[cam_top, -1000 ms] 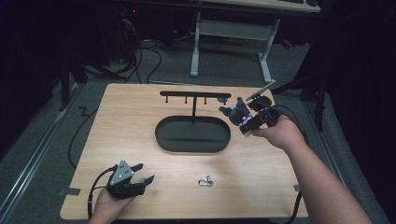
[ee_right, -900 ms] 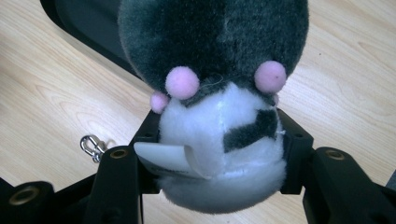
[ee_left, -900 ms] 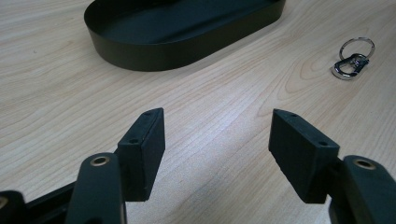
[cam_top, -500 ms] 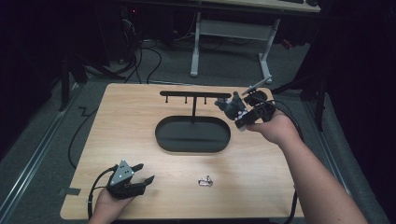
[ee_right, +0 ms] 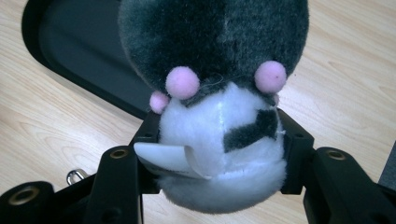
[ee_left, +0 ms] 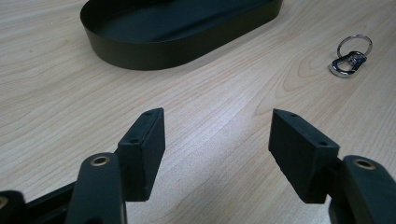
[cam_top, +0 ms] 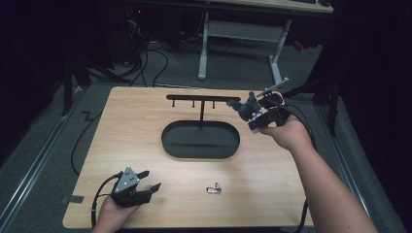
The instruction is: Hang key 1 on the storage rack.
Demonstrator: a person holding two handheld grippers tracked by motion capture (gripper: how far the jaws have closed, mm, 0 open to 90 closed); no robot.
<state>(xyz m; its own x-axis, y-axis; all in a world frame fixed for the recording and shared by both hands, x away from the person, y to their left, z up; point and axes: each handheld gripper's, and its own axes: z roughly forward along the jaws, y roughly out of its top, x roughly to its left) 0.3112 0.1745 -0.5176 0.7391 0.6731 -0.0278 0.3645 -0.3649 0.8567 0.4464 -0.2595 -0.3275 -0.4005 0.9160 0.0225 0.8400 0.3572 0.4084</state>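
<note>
A grey and white plush toy point(ee_right: 219, 116) with pink pom-poms and a white tag is clamped between the jaws of my right gripper point(ee_right: 219, 140). In the high view this right gripper point(cam_top: 250, 115) holds the plush toy point(cam_top: 244, 107) in the air just past the right end of a black hook rack point(cam_top: 201, 98). The rack stands in a black oval tray point(cam_top: 167, 145). My left gripper point(cam_top: 148, 180) rests at the table's front left corner. Its jaws stand wide apart with bare wood between them in the left gripper view point(ee_left: 217, 140).
A small silver keyring with a clasp point(cam_top: 213, 188) lies on the wooden table in front of the tray, to the right of the left gripper; it is the keyring point(ee_left: 348, 58) beyond the left jaws. The tray wall point(ee_left: 154, 53) rises ahead of them. Desk legs and cables lie beyond the table's far edge.
The right hand has carried the plush toy a little left and farther back, nearer the rack's right end. The left gripper has stayed put.
</note>
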